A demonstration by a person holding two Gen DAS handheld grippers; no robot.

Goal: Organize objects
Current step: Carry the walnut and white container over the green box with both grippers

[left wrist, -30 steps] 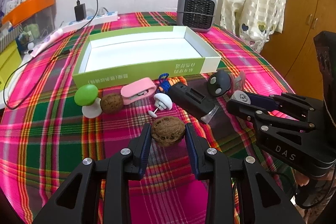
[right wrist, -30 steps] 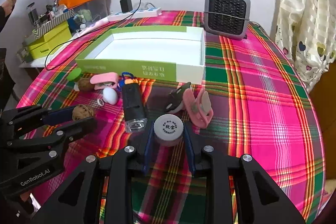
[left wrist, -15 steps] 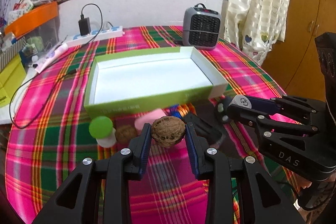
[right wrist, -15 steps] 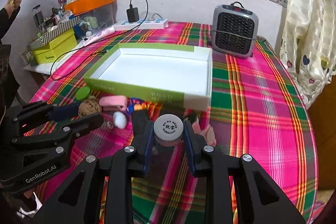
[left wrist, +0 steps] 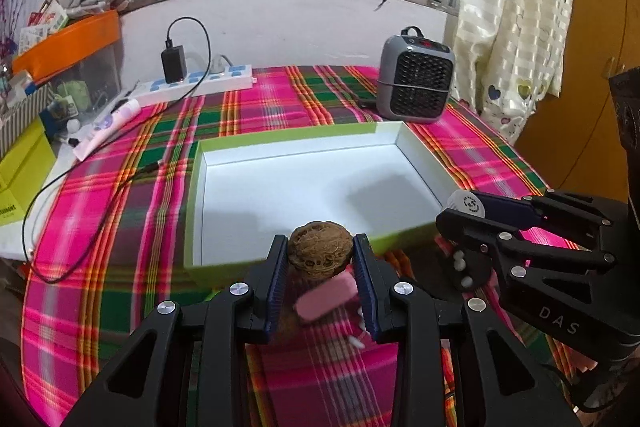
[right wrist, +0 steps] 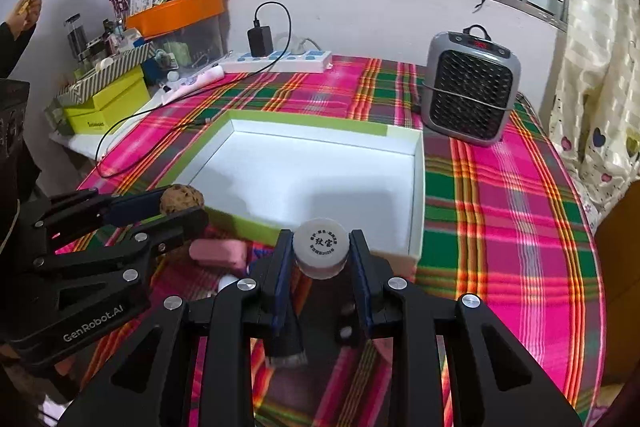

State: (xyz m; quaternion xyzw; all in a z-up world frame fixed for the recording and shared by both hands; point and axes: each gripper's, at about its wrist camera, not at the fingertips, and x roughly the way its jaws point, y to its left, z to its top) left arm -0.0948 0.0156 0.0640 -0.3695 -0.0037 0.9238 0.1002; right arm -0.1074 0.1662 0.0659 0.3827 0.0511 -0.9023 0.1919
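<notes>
A wrinkled walnut (left wrist: 320,246) sits clamped between the blue pads of the left tongs (left wrist: 321,259), raised over the near wall of an open green-rimmed white box (left wrist: 224,147). At 3 o'clock from it, the right tongs (right wrist: 321,255) are clamped on a small white jar (right wrist: 320,250) whose cap carries printed characters too small to read. Only the left view shows "DAS" on the right tongs' body; only the right view shows "GenRobot.AI" on the left tongs, and a person's hand (right wrist: 30,7) at 10 o'clock. A pink case (right wrist: 218,253) lies on the plaid-covered counter (right wrist: 500,195) below. A grey heater (right wrist: 470,87) stands at 1 o'clock beyond the box, a power strip (right wrist: 280,61) at 11 o'clock.
</notes>
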